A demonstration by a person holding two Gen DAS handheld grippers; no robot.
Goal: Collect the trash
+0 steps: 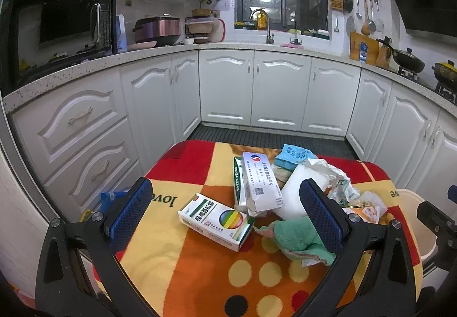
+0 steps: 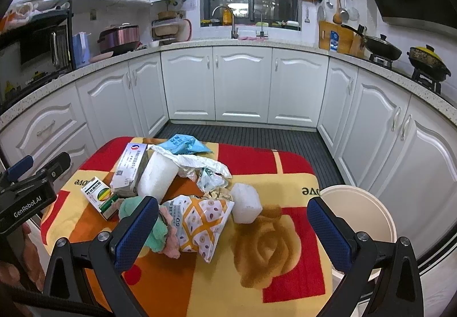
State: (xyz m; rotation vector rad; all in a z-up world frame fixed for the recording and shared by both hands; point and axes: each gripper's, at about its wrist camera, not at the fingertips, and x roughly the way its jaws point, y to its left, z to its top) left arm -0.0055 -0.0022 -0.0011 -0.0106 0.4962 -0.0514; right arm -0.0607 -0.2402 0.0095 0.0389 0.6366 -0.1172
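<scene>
Fleece blanket (image 2: 200, 288) in red, orange and yellow squares over a small table, printed with "love" upside down near two edges, plus a tan rose and coloured dots. Heaped on it: green-and-white medicine box (image 1: 217, 221) with a rainbow disc and Chinese characters too small to read; long white box (image 1: 261, 184) with a red-and-blue round logo and a QR code, leaning on a second green-edged box; blue printed wrapper (image 2: 182, 144) at the far edge; white foam cylinder (image 2: 157, 178) lying tilted; crumpled white plastic (image 2: 200, 162); orange-and-white snack bag (image 2: 202, 224) marked "60"; white foam lump (image 2: 245, 202) just beside it; green-and-pink cloth (image 1: 297, 237).

Cream bin (image 2: 360, 214) standing on the floor at the blanket's right corner. White kitchen cabinets all round, speckled counter, microwave, rice cooker, dark window over the sink, pans on the stove.

Left gripper (image 1: 227, 212) low over the near edge, blue-padded fingers spread wide either side of the green-and-white medicine box, clasping nothing; "GenRobot.AI" legible on its body. Right gripper (image 2: 232, 224) likewise agape, left pad against the cloth, right pad before the bin.
</scene>
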